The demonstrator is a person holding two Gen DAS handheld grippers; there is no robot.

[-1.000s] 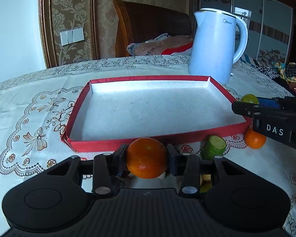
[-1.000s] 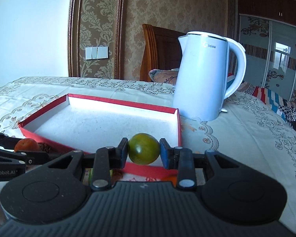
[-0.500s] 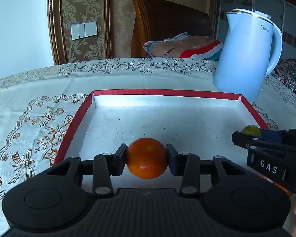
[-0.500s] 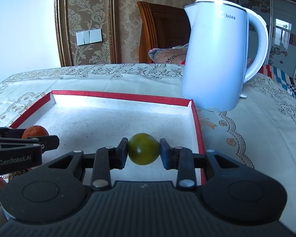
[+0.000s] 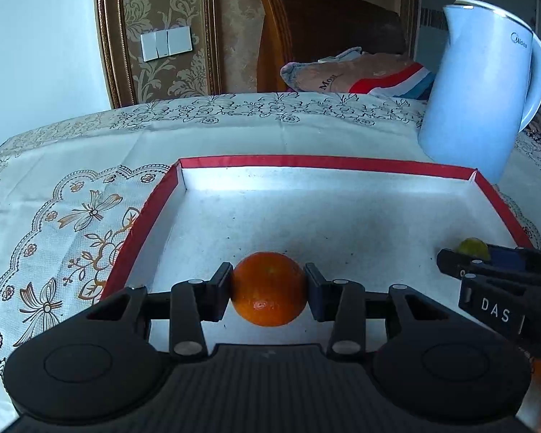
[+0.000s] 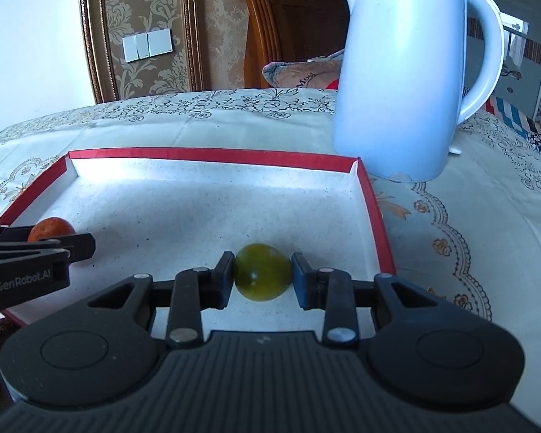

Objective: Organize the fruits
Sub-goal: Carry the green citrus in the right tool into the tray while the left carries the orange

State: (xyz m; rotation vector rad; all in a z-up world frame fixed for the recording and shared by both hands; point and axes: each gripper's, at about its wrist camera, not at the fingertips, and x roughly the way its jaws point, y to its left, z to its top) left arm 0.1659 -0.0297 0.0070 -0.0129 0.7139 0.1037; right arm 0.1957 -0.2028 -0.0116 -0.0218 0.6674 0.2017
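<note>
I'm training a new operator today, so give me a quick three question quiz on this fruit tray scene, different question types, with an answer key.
1. True or false: the left gripper is shut on an orange.
2. Multiple choice: what does the right gripper hold? A) a banana B) a green tomato C) nothing
3. Short answer: which white appliance stands on the tablecloth just beyond the far right corner of the red-rimmed tray?

Key
1. True. Both pads press on its sides, above the tray floor.
2. B. It is clamped between the pads, over the tray's right part.
3. The electric kettle, upright, outside the tray.
</note>
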